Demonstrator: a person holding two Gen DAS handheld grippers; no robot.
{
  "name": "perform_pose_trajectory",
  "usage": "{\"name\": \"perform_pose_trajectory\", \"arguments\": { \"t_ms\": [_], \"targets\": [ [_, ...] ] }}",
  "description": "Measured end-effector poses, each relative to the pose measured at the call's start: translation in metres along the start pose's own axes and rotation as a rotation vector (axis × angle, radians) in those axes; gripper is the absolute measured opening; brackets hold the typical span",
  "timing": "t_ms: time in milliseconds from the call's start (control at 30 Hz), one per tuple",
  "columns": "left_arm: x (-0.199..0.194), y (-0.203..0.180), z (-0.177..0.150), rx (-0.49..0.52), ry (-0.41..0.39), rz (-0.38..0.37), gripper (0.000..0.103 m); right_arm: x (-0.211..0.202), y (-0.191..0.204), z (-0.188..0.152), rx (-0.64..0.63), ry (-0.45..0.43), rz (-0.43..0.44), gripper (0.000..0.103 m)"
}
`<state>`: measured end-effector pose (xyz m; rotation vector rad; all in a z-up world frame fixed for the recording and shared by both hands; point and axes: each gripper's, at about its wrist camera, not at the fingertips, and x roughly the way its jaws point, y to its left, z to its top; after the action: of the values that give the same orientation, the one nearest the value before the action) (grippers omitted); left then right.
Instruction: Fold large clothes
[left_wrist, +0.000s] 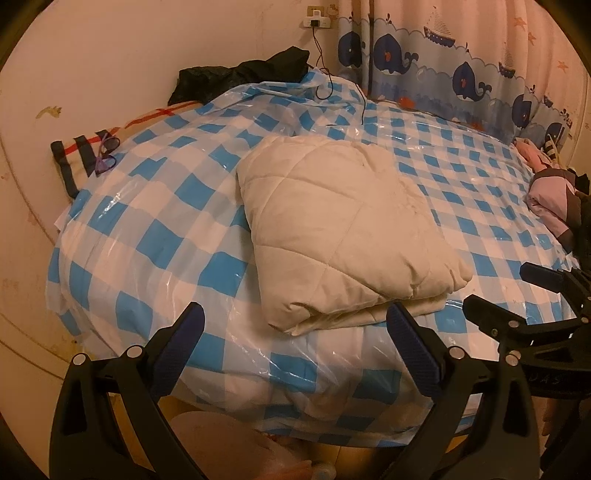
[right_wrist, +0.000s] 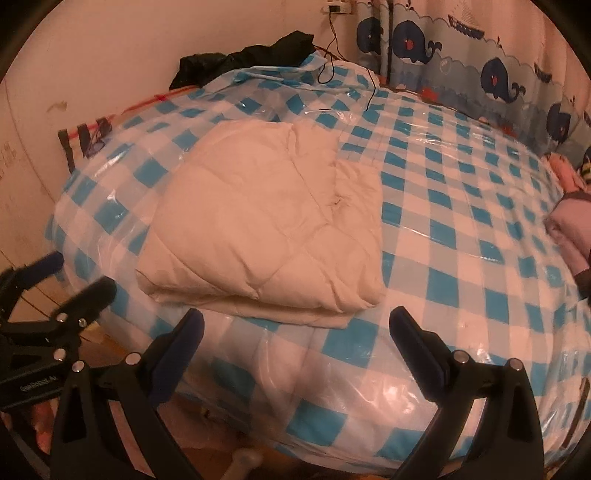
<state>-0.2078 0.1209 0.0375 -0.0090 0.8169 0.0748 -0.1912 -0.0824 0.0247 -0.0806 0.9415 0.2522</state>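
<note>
**Folded quilt lying on the bed, both hand-held grippers spread and empty**

In the left wrist view, the left hand-held gripper (left_wrist: 291, 332) is hovering nearest the camera at the near edge of the bed, its blue-padded fingers (left_wrist: 413, 347) standing wide apart and pinching nothing. The right hand-held gripper (left_wrist: 517, 291) is showing at the right edge, also spread, just beside the quilt's near right corner. Beyond them the cream quilt (left_wrist: 343, 221) is lying folded into a thick rectangle on the bed (left_wrist: 155, 236), which is wearing a glossy blue-and-white checked cover. The quilt's near edge is sitting close to the bed's near edge, between the left gripper's fingers as seen from here. Sunglasses (left_wrist: 105, 155) are resting near the bed's far left corner, a black garment (left_wrist: 240, 74) is heaped against the wall, and pink clothes (left_wrist: 550, 199) are piled at the right. A whale-print curtain (left_wrist: 461, 74) is hanging behind.

In the right wrist view, the right hand-held gripper (right_wrist: 295, 332) is hovering in front, fingers (right_wrist: 417, 350) spread and empty. The left hand-held gripper (right_wrist: 70, 284) is appearing at the left, open too, blurred. The quilt (right_wrist: 266, 221) is lying folded left of the bed's middle, apart from both grippers. The black garment (right_wrist: 243, 61) is lying at the far edge.
</note>
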Motion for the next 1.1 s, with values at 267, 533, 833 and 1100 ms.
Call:
{"name": "perform_pose_trajectory", "arguments": {
  "t_ms": [267,533,833,1100],
  "targets": [
    [0.004,-0.002,0.000,0.013,0.023,0.020,0.095,0.006,0.000,0.001,0.011,0.025,-0.007,0.096],
    [0.005,-0.001,0.000,0.011,0.020,0.019,0.095,0.009,0.002,0.002,0.011,0.032,-0.007,0.096],
    [0.005,0.002,0.001,0.004,0.009,0.032,0.095,0.012,0.007,0.003,-0.006,0.026,-0.020,0.096],
    [0.003,0.007,0.001,-0.009,-0.012,0.041,0.095,0.012,0.010,0.004,-0.017,0.021,-0.025,0.096]
  ]
}}
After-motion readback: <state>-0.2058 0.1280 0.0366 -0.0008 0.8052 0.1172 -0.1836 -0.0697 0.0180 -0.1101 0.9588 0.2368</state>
